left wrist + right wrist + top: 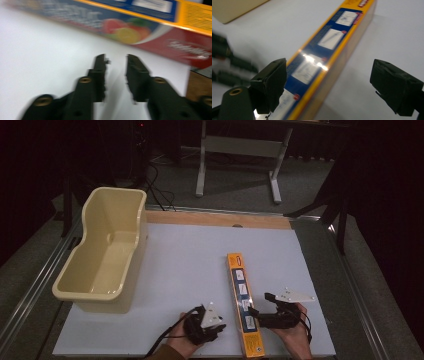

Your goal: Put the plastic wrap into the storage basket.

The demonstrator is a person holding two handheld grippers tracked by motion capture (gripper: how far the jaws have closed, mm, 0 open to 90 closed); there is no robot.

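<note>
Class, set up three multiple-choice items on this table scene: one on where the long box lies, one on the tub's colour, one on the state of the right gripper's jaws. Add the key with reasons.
1. Where does the long box lie?
A. Inside the tub
B. On the white table top, between the two grippers
C. On the floor behind the table

2. What colour is the tub?
A. Cream
B. Bright green
C. Black

3. How do the jaws of the right gripper stand?
A. Open, on either side of the box
B. Shut tight on the tub's rim
C. Shut tight on a cable

Key: 1 B, the box rests on the table top with the left gripper on its other side; 2 A, the tub is pale cream; 3 A, the right gripper view shows a wide gap with the box in it.
</note>
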